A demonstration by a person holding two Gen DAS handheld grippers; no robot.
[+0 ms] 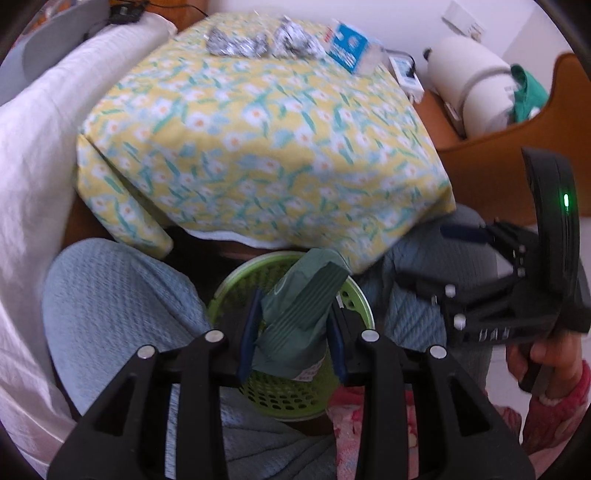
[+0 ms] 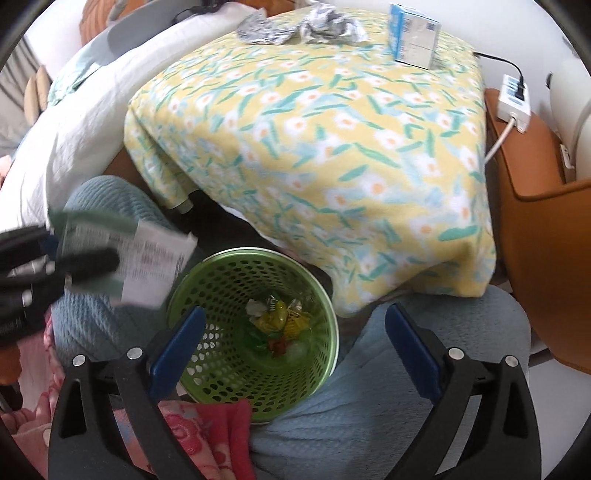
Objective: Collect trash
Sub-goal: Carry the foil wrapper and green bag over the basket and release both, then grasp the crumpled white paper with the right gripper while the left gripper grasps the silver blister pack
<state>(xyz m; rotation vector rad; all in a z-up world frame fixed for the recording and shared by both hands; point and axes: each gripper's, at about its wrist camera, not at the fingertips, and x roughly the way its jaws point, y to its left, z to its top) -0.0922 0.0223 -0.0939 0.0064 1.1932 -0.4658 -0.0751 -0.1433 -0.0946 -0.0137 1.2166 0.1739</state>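
Two grippers are poised over one green perforated basket [image 2: 258,332], which is wedged between the knees of a seated person, just below the near edge of a table draped in a yellow flowered cloth [image 2: 332,147]. The left gripper [image 1: 291,332] is clenched on a green packet [image 1: 299,314]; the blue pads [image 1: 249,332] are pressed against its two flanks. In the left wrist view the packet's long axis runs up and away from the pads, tilted slightly to the right, and the basket's rim [image 1: 236,277] is seen directly beneath and behind it. In the right wrist view the same packet [image 2: 122,254] is blurred, its printed white face is turned toward the camera, and it is placed at the basket's upper left, with only its lower corner over the rim. The packet is judged to be at the mouth rather than squarely above it, so a small carry toward the centre is called for before the pads are parted.

The right gripper [image 2: 295,350] is released: its jaws stand wide, nothing is held between them, and the basket's floor, with crumpled yellow wrappers [image 2: 277,317] lying on it, is framed in the gap.

Still on the cloth at the far edge, well apart from both grippers, are crumpled foil pieces [image 2: 303,26] and a blue and white carton [image 2: 413,37]. The empty right gripper is judged the freer for those.
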